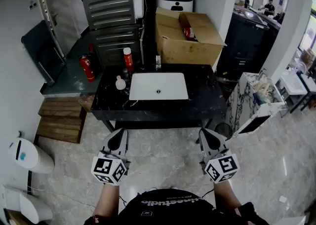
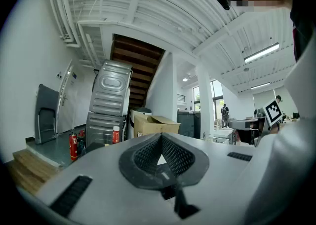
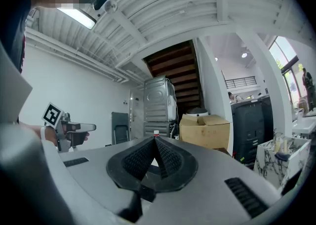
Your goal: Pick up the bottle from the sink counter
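Note:
A red bottle with a white cap (image 1: pixel 128 59) stands at the back left of the black marble sink counter (image 1: pixel 202 100); it also shows in the left gripper view (image 2: pixel 116 134), and only its cap peeks over the jaws in the right gripper view (image 3: pixel 156 132). A small pale bottle (image 1: pixel 120 83) sits left of the white basin (image 1: pixel 158 86). My left gripper (image 1: pixel 118 134) and right gripper (image 1: pixel 205 133) hang side by side in front of the counter, well short of it. Both are shut and hold nothing (image 2: pixel 160 139) (image 3: pixel 155 141).
A red fire extinguisher (image 1: pixel 88 67) stands on the floor left of the counter. An open cardboard box (image 1: pixel 186 34) and a grey appliance (image 1: pixel 109 7) sit behind it. Wooden steps (image 1: pixel 61 118) lie at the left, a marble-patterned bin (image 1: pixel 252 101) at the right.

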